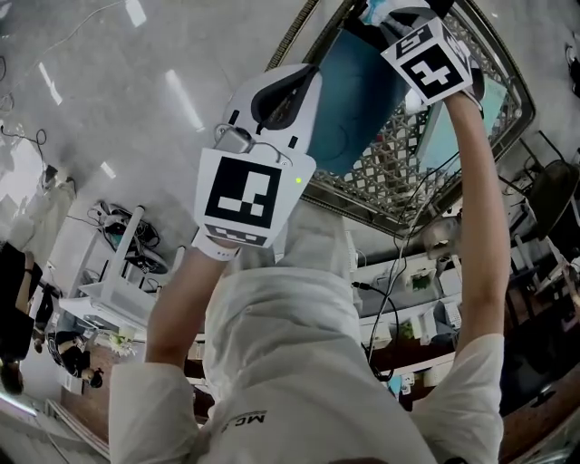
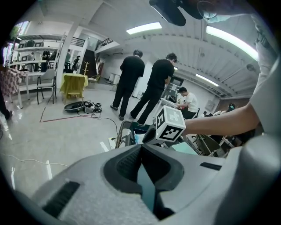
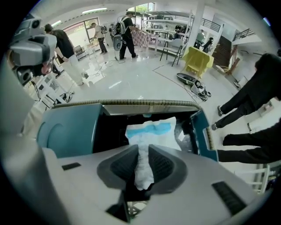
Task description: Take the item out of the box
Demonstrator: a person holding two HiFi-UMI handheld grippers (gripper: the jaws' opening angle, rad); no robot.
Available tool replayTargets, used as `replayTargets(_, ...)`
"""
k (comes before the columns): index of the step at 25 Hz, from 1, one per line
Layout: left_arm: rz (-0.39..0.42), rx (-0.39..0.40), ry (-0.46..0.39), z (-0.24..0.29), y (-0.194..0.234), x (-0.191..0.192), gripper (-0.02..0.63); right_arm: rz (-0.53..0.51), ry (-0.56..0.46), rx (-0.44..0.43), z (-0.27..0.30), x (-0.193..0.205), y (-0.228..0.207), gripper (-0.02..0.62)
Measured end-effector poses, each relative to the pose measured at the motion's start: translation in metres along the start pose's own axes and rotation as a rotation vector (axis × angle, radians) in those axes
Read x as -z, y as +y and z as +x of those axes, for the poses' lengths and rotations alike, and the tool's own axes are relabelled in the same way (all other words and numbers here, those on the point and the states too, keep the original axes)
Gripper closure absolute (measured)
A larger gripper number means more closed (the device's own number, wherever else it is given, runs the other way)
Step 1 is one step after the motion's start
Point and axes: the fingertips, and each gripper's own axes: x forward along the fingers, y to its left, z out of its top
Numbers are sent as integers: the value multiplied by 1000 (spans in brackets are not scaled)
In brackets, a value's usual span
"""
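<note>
A teal open-topped box (image 3: 66, 132) is seen across the middle of the right gripper view. In the head view it lies at the upper centre (image 1: 362, 100), set on a metal lattice surface with a twisted rim (image 1: 412, 159).

The right gripper (image 3: 142, 169) is pointed steeply down into the box opening. Its jaws are pinched on the narrow lower end of a white soft padded item with a pale blue band (image 3: 149, 132). The wider, blue-banded part of the item is spread out beyond the jaws, against the dark interior of the box, at the centre of that view. In the head view this gripper (image 1: 399, 18) is found at the upper right, its marker cube (image 1: 430, 56) uppermost, and the item itself is hidden there.

The left gripper (image 2: 142, 176) is pressed together on a thin teal panel of the box (image 2: 147, 191), which is held edge-on between the pads. In the head view this gripper (image 1: 288, 91) is placed just left of centre, its tips at the left side of the box.
</note>
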Motion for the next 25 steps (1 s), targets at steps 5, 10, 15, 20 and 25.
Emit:
replayTargets(5,-6,-1,4,-2,2,4,581,2,18,-16,2,-2,-2,558)
replayTargets(10,-5,3,0,-2,-1,4,581,2,16,-7,-1,-1,-5,571)
replayTargets(15,4,4,-4,-6,0,3,581,22,-17,23,-10,-2,-5,574)
replayTargets(20,30,11,-12,-23,-8,-9,581,103,-90,91,-41,-7,-1,574)
replayTargets(25,58,18,-22,-36,-19,-24,581,183,-180,177,-84,-10,-2,574)
